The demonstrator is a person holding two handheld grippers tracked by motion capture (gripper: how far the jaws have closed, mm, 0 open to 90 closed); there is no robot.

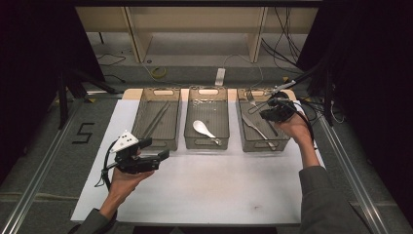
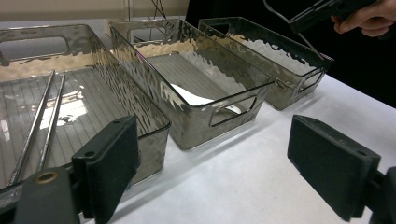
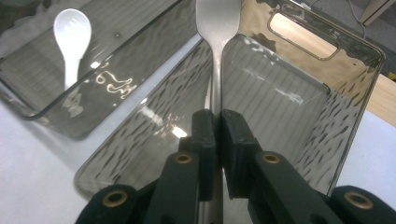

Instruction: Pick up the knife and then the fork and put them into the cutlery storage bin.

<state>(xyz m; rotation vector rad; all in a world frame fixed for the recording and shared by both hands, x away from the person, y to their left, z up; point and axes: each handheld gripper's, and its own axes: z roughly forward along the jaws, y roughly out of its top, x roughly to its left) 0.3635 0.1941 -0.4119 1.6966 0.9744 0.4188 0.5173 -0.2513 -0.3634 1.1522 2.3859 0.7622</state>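
Left tongs [image 1: 158, 148], jaws wide and empty, waited near the worktop's [image 1: 219, 185] left edge; right tongs [image 3: 218, 122] clamped a fork [image 3: 215, 28] by its handle above the right bin [image 1: 285, 141], apparently for sorting by utensil type.
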